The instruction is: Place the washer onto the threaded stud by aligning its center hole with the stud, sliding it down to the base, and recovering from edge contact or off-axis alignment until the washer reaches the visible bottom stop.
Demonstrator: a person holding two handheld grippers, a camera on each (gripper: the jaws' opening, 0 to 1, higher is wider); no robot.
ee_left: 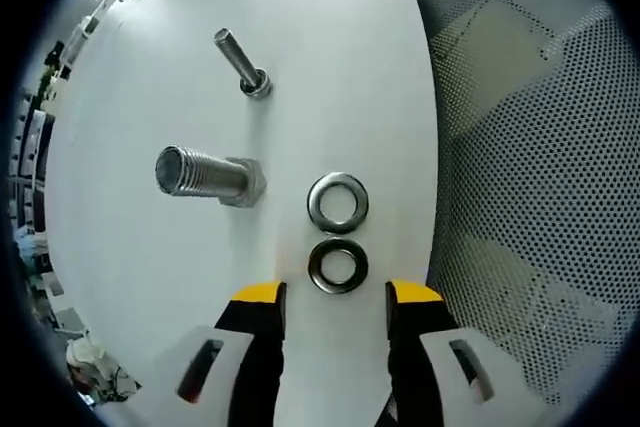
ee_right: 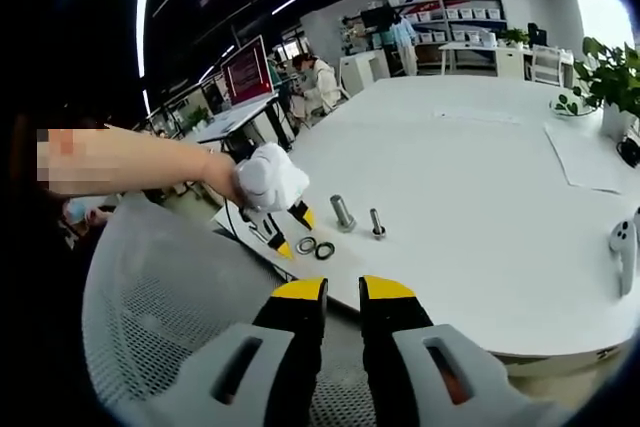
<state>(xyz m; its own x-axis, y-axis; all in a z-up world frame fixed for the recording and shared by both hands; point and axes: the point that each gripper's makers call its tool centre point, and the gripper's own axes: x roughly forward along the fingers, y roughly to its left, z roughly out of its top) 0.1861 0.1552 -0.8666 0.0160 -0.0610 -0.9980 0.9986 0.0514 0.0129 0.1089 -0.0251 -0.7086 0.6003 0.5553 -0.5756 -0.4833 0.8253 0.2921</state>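
Left gripper (ee_left: 337, 299) fingers released over near washer (ee_left: 338, 265): thin, stiff, slippery steel, best pinched across rim; right gripper (ee_right: 342, 289) nearly closed, empty.

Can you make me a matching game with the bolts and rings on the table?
Things:
1. thick bolt
2. thin bolt
3. dark ring
4. shiny ring

Places in the left gripper view:
A. nearest the left gripper, between its yellow tips
B. farthest from the left gripper
C. just beyond the dark ring
D. left of the rings, thread showing

Pairs: 1-D, 2-B, 3-A, 4-C
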